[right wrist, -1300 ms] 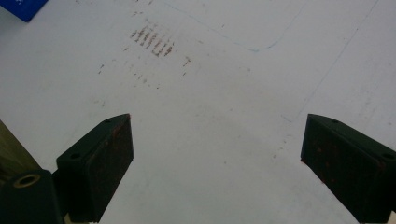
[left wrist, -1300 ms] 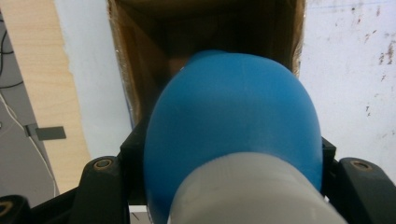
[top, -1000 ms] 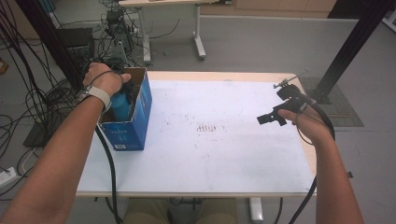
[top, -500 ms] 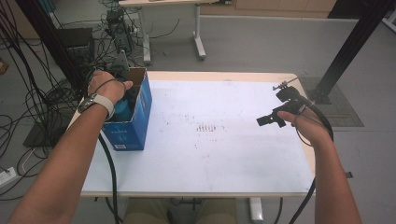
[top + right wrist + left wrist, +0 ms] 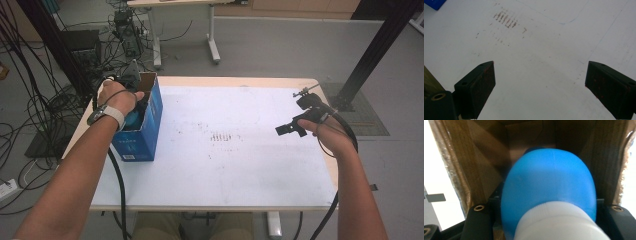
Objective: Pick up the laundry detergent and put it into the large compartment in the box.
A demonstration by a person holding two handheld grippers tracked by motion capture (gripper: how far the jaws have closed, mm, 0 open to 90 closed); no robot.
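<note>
A blue cardboard box point(image 5: 145, 135) with an open top stands at the table's left side. My left hand reaches down into it, and the left gripper point(image 5: 547, 206) is shut on a rounded blue object point(image 5: 549, 180) with a white lower part, held between the brown inner walls point(image 5: 469, 157). A bit of that blue object point(image 5: 133, 120) shows under my hand in the high view. Over the table's right side, my right gripper point(image 5: 290, 129) hovers open. Its jaws stand wide apart with nothing between them point(image 5: 540, 85).
The white table top point(image 5: 225, 170) carries a patch of reddish marks point(image 5: 224, 136) near its middle. Cables and dark equipment point(image 5: 75, 50) crowd the floor at the left. A black post point(image 5: 372, 50) rises beyond the right corner, and another desk's legs point(image 5: 212, 30) stand behind.
My left hand has shifted slightly nearer and lower at the box with the blue object. The right gripper has stayed where it was.
</note>
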